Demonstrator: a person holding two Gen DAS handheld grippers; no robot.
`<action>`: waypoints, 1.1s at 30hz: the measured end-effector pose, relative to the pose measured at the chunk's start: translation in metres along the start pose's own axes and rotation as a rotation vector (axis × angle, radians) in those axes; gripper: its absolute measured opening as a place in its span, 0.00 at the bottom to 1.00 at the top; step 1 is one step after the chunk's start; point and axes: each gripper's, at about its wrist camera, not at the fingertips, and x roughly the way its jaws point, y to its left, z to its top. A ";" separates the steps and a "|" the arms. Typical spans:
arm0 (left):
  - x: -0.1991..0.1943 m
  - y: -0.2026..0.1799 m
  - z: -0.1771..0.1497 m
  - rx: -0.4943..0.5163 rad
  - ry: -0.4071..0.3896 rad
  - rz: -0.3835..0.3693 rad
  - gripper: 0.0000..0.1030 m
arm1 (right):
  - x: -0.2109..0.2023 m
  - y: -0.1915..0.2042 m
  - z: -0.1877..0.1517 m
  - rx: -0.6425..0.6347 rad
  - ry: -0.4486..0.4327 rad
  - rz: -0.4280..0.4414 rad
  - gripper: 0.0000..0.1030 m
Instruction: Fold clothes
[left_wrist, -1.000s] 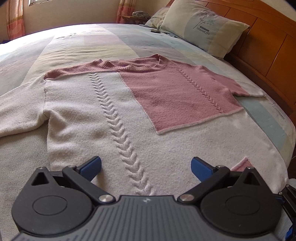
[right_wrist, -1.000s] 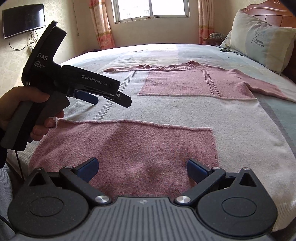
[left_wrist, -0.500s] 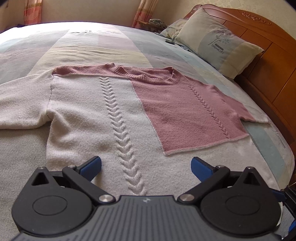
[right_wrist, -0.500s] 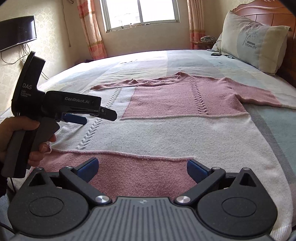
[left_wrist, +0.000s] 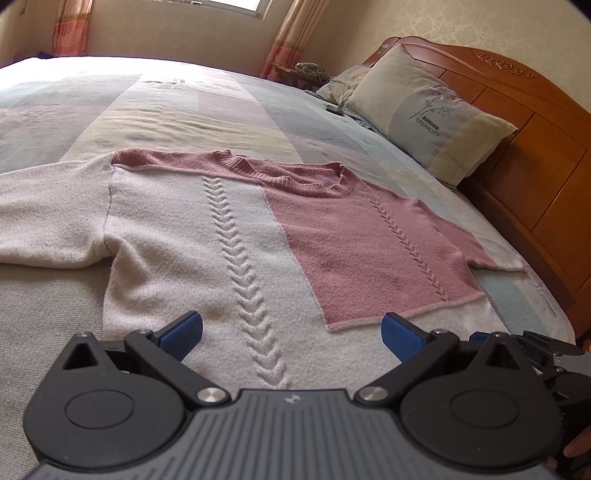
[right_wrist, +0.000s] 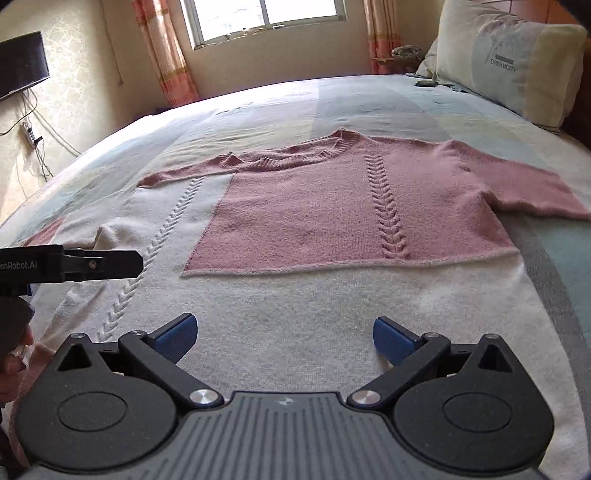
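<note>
**Both grippers open over the sweater's hem**

The left gripper (left_wrist: 291, 332) and right gripper (right_wrist: 284, 338) hover with jaws spread wide and empty, just above the lower part of the pink-and-cream sweater (right_wrist: 332, 221), which lies flat, front up, on the bed (right_wrist: 258, 110). To fold well, I'd pinch both layers at the hem corners, lift evenly, and keep the two sides level so the knit does not stretch or skew.
</note>
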 end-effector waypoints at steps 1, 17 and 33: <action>0.005 -0.001 0.011 -0.032 0.020 -0.009 0.99 | -0.007 0.004 0.002 -0.037 -0.010 0.015 1.00; 0.213 -0.020 0.172 -0.252 0.200 0.036 0.99 | -0.046 -0.047 0.002 0.138 0.014 0.071 1.00; 0.219 -0.038 0.176 -0.256 0.150 -0.072 0.99 | -0.046 -0.047 0.001 0.193 0.041 0.152 1.00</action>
